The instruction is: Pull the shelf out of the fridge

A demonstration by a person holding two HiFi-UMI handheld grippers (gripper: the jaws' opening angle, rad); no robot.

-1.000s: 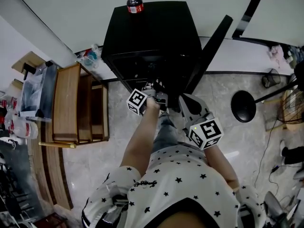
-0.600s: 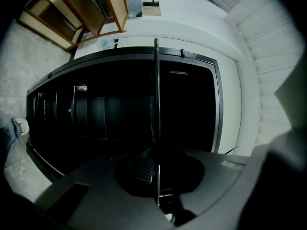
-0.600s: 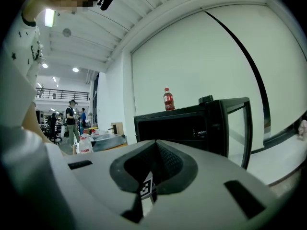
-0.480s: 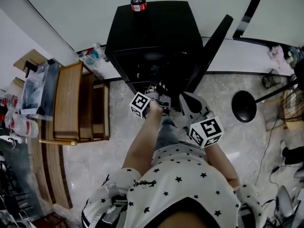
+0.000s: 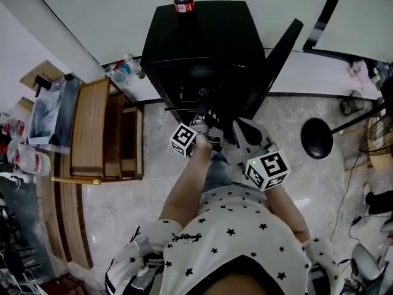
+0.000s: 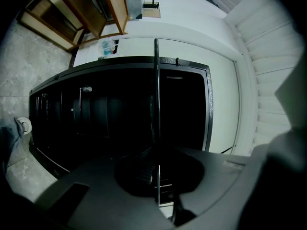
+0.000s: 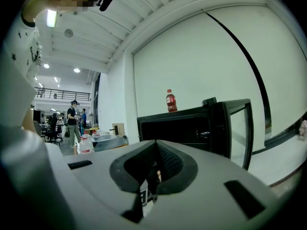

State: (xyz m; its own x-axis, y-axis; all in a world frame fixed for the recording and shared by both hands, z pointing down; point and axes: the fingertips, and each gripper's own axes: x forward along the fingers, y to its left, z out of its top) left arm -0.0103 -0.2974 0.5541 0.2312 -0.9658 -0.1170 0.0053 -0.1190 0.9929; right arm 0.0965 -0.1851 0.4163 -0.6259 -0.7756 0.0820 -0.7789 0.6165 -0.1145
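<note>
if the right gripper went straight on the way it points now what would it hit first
Most likely the fridge. The right gripper aims about level at its dark open front, just left of the swung-out door. Nothing else shows in that line, though depth is hard to judge.

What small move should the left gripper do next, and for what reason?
Probably pull straight back toward the person, holding the shelf level. The left gripper is shut on the front edge of the thin shelf, which reaches into the fridge, and the door stands open, out of the way.
</note>
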